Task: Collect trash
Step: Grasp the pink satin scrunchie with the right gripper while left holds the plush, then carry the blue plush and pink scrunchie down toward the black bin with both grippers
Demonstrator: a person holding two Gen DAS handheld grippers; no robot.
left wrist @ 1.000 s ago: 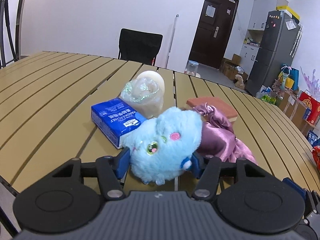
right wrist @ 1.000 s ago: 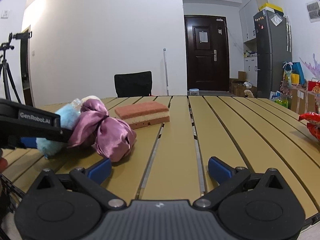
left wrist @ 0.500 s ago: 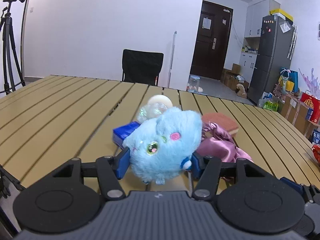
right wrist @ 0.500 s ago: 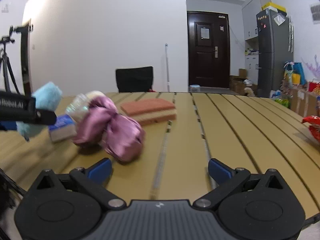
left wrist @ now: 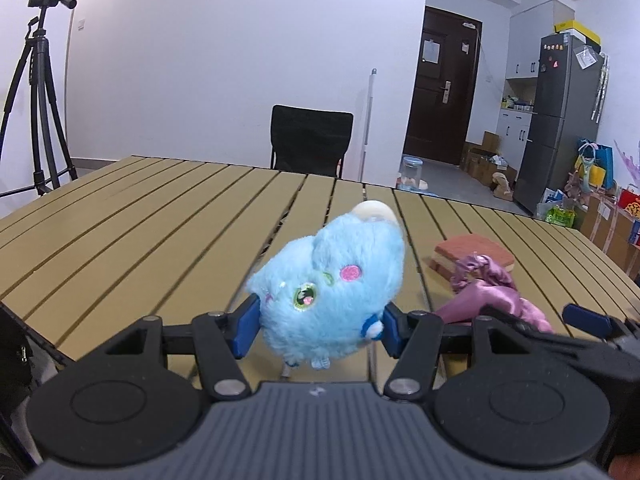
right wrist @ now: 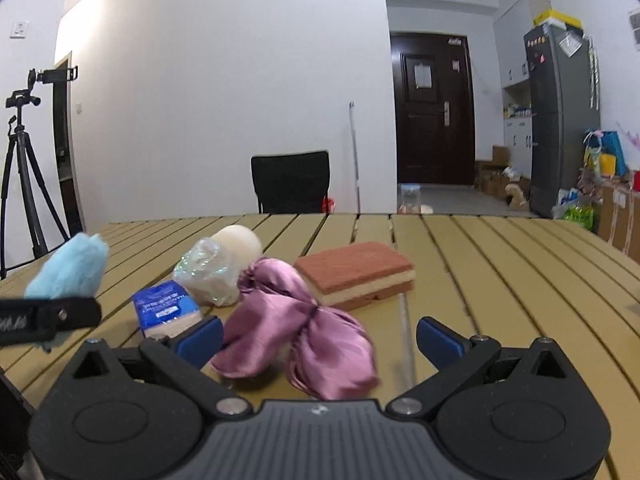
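My left gripper (left wrist: 318, 330) is shut on a fluffy blue plush toy (left wrist: 332, 288) and holds it above the slatted wooden table (left wrist: 140, 216). The toy also shows at the left of the right wrist view (right wrist: 68, 268). My right gripper (right wrist: 318, 334) is open, with a purple satin cloth (right wrist: 296, 328) lying on the table between its fingers. Behind the cloth lie a blue tissue pack (right wrist: 166, 308), a crumpled clear wrapper (right wrist: 210, 272) against a cream roll (right wrist: 238, 240), and a red-and-cream sponge (right wrist: 356, 272).
A black chair (left wrist: 310, 138) stands behind the table's far edge. A tripod with a camera (left wrist: 36, 92) stands at the left. A dark door (right wrist: 432, 108), a fridge (right wrist: 560, 116) and boxes and bags fill the right of the room.
My left gripper has lifted the blue toy up off the table and away to the left. My right gripper has moved left, so the purple cloth now lies between its open fingers.
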